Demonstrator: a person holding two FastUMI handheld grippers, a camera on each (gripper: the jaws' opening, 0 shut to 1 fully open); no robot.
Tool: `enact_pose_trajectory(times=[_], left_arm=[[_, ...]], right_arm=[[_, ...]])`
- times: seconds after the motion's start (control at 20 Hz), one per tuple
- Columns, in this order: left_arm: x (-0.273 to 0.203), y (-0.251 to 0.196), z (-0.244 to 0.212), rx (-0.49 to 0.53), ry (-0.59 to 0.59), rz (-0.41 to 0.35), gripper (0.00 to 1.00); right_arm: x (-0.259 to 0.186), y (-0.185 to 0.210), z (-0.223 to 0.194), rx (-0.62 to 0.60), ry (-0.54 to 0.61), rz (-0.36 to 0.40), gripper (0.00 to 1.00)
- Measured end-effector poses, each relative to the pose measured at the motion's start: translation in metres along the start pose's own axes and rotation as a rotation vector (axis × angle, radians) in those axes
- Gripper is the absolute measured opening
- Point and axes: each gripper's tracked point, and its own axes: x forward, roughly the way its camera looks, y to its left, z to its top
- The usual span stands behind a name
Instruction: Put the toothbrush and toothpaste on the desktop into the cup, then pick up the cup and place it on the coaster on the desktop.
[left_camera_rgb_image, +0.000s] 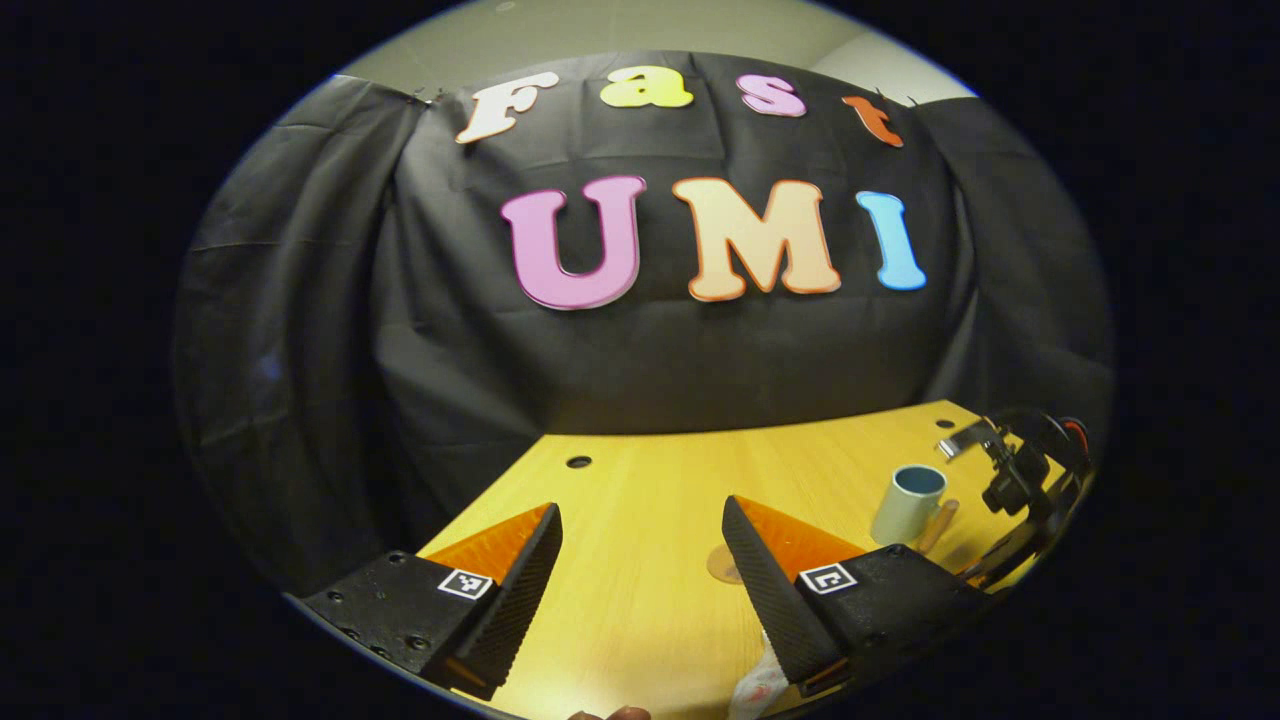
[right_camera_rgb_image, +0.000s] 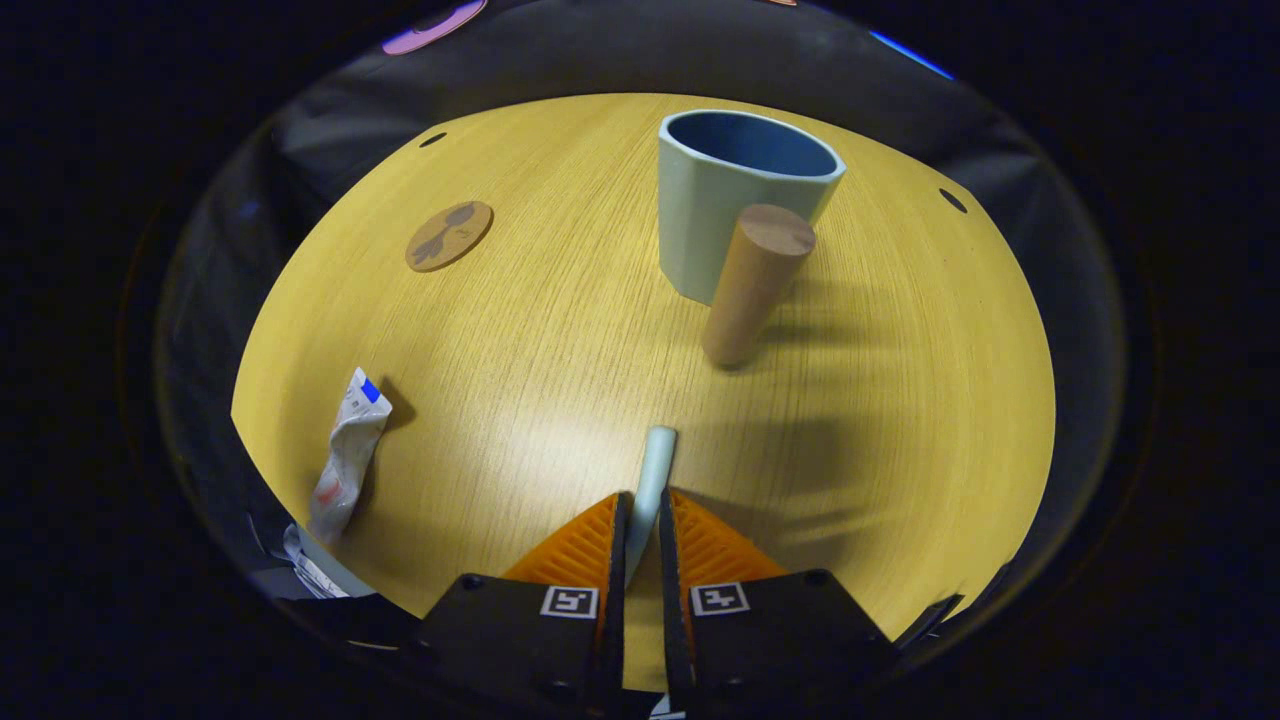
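While my right gripper (right_camera_rgb_image: 640, 520) pinches the pale toothbrush (right_camera_rgb_image: 655, 470) between its 2 nearly closed fingers, the light-blue cup (right_camera_rgb_image: 735, 200) with a wooden handle stands at 1 o'clock. Crumpled toothpaste (right_camera_rgb_image: 345, 455) lies at 9, coaster (right_camera_rgb_image: 449, 235) at 11. My left gripper (left_camera_rgb_image: 640, 560) hangs spread wide, holding nothing.

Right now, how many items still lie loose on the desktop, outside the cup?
1: the toothpaste lies near the desktop's left edge. The toothbrush is clamped in the right claw, short of the cup.
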Motion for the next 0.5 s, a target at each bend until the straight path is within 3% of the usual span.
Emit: enact_pose_trajectory(times=[0.05, 0.5], left_arm=[[0.0, -0.009, -0.012, 0.008, 0.031, -0.029, 0.95], [-0.007, -0.066, -0.106, 0.076, 0.32, -0.211, 0.95]], right_arm=[[0.0, 0.0, -0.001, 0.005, 0.0, 0.011, 0.09], [-0.001, 0.0, 0.0, -0.006, -0.038, 0.035, 0.09]])
